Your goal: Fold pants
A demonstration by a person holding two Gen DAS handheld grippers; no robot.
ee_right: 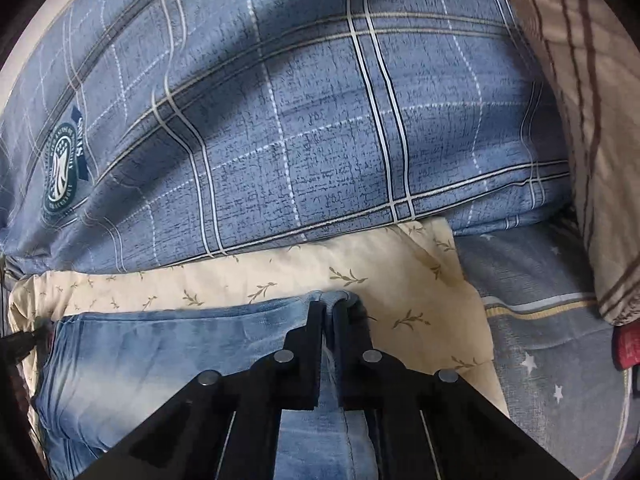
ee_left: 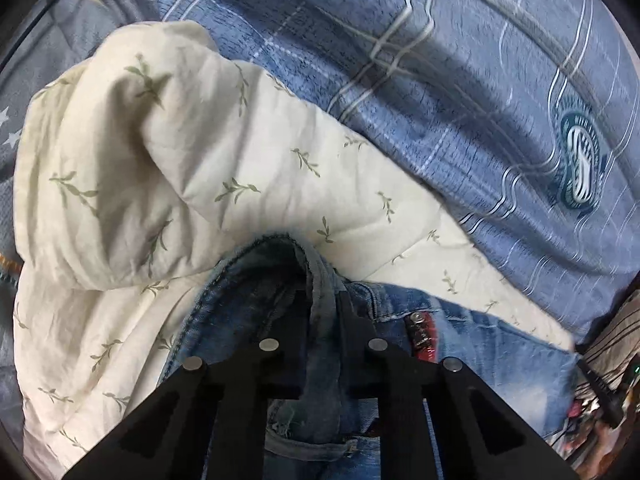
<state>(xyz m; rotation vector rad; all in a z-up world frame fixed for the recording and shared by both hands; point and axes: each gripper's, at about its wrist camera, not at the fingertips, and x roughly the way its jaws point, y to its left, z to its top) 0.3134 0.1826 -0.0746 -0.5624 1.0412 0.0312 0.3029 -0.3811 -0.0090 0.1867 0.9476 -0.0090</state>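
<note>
The jeans lie on a cream quilt printed with leaf sprigs, near the edge of a blue plaid pillow. The right gripper is clamped on a fold at the jeans' far edge, denim pinched between its fingers. The left gripper is closed on a bunched ridge of the jeans, with cloth rising between its fingers.
</note>
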